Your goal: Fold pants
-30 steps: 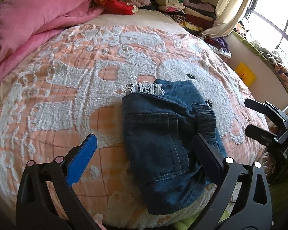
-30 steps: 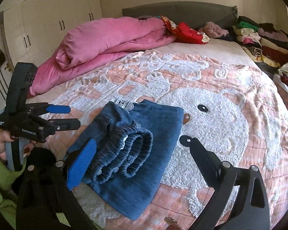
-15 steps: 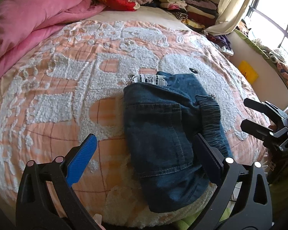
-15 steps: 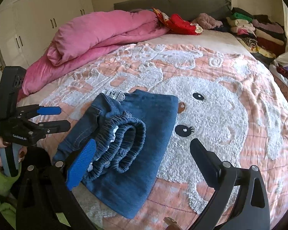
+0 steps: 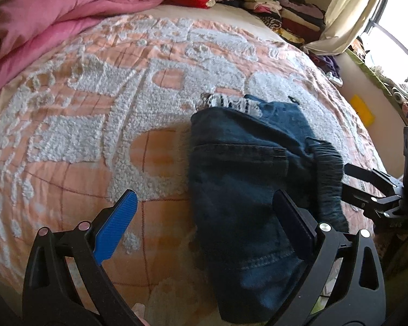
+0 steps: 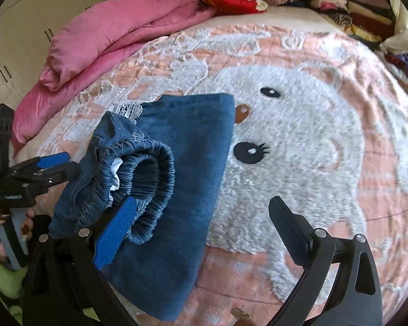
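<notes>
Dark blue denim pants [image 6: 176,168] are seen folded into a compact rectangle on the bed, the gathered elastic waistband [image 6: 152,174] bunched and open on top, lace trim [image 5: 231,103] showing at the far end.

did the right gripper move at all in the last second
Yes. In the left wrist view the right gripper has shifted left, closer to the elastic waistband of the jeans, which lie where they were.

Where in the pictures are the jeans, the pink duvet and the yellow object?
jeans [image 6: 193,146]: right wrist view, flat folded panel.
pink duvet [image 6: 117,30]: right wrist view, upper fold.
yellow object [image 5: 362,110]: left wrist view, its middle.
</notes>
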Demonstrator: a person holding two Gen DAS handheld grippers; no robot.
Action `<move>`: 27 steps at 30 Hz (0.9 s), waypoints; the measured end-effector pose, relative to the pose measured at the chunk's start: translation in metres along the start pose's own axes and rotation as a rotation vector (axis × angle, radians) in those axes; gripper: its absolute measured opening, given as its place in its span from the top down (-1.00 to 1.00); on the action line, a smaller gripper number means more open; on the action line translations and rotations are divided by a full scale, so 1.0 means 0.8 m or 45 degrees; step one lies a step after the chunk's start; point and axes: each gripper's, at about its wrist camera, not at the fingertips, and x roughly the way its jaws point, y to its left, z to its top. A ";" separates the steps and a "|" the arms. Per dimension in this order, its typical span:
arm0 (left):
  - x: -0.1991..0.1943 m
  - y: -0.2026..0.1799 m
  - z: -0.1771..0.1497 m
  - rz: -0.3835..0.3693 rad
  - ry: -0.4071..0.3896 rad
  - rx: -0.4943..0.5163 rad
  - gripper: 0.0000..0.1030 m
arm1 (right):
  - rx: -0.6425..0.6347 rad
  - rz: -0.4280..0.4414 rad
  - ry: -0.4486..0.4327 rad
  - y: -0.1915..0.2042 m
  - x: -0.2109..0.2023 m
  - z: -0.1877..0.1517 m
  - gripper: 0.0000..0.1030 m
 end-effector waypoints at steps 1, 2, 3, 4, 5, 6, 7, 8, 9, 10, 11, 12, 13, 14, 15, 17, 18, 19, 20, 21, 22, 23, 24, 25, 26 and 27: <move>0.005 0.001 0.000 -0.008 0.008 -0.010 -0.81 | 0.006 0.016 0.008 0.000 0.004 0.000 -0.85; 0.010 0.003 0.000 -0.020 0.023 -0.026 -0.81 | 0.012 0.029 0.019 0.000 0.008 0.000 -0.78; 0.014 0.003 0.000 -0.033 0.033 -0.035 -0.81 | 0.024 0.060 0.036 -0.001 0.013 0.000 -0.65; 0.017 0.004 -0.001 -0.046 0.038 -0.041 -0.81 | 0.046 0.101 0.048 -0.003 0.017 0.000 -0.60; 0.020 0.003 -0.002 -0.050 0.040 -0.041 -0.81 | 0.068 0.133 0.054 -0.004 0.021 0.000 -0.58; 0.023 0.002 -0.002 -0.052 0.044 -0.040 -0.81 | 0.075 0.146 0.057 -0.004 0.022 0.000 -0.54; 0.025 0.001 -0.001 -0.058 0.044 -0.036 -0.81 | 0.075 0.160 0.056 -0.003 0.024 0.001 -0.50; 0.026 0.000 -0.001 -0.059 0.043 -0.032 -0.81 | 0.071 0.167 0.054 -0.002 0.024 0.001 -0.47; 0.028 -0.002 -0.001 -0.064 0.045 -0.028 -0.81 | 0.062 0.182 0.053 -0.001 0.025 0.002 -0.44; 0.029 -0.004 0.000 -0.076 0.047 -0.025 -0.81 | 0.057 0.191 0.054 0.000 0.026 0.004 -0.44; 0.030 -0.005 0.001 -0.088 0.047 -0.023 -0.81 | 0.055 0.197 0.055 0.000 0.027 0.005 -0.44; 0.031 -0.007 0.002 -0.095 0.047 -0.021 -0.81 | 0.050 0.205 0.057 0.001 0.029 0.006 -0.44; 0.033 -0.010 0.003 -0.108 0.049 -0.018 -0.81 | 0.048 0.208 0.058 0.001 0.031 0.007 -0.44; 0.034 -0.012 0.004 -0.120 0.050 -0.016 -0.81 | 0.048 0.212 0.058 0.000 0.033 0.007 -0.44; 0.035 -0.015 0.004 -0.135 0.052 -0.014 -0.81 | 0.047 0.219 0.056 0.000 0.034 0.007 -0.44; 0.036 -0.020 0.004 -0.144 0.049 0.001 -0.72 | 0.044 0.225 0.048 -0.001 0.036 0.007 -0.44; 0.037 -0.023 0.004 -0.153 0.047 0.014 -0.55 | 0.038 0.228 0.042 -0.001 0.036 0.006 -0.44; 0.038 -0.025 0.005 -0.167 0.049 0.015 -0.48 | 0.034 0.231 0.037 -0.002 0.036 0.006 -0.42; 0.037 -0.026 0.005 -0.172 0.050 0.014 -0.40 | 0.026 0.236 0.028 -0.001 0.036 0.006 -0.35; 0.036 -0.027 0.005 -0.175 0.050 0.016 -0.28 | 0.018 0.251 0.022 0.000 0.034 0.006 -0.17; 0.034 -0.028 0.005 -0.173 0.046 0.020 -0.23 | 0.005 0.270 0.016 0.002 0.033 0.007 -0.02; 0.032 -0.029 0.007 -0.171 0.041 0.021 -0.18 | -0.002 0.283 0.013 0.004 0.032 0.007 0.06; 0.030 -0.030 0.009 -0.174 0.037 0.020 -0.13 | -0.014 0.300 0.003 0.008 0.029 0.009 0.24; 0.027 -0.030 0.011 -0.181 0.031 0.013 -0.11 | -0.026 0.312 -0.009 0.013 0.026 0.012 0.26; 0.025 -0.030 0.014 -0.187 0.028 0.007 -0.06 | -0.041 0.316 -0.020 0.017 0.023 0.015 0.27; 0.022 -0.031 0.017 -0.188 0.023 0.006 -0.02 | -0.056 0.315 -0.028 0.021 0.020 0.019 0.27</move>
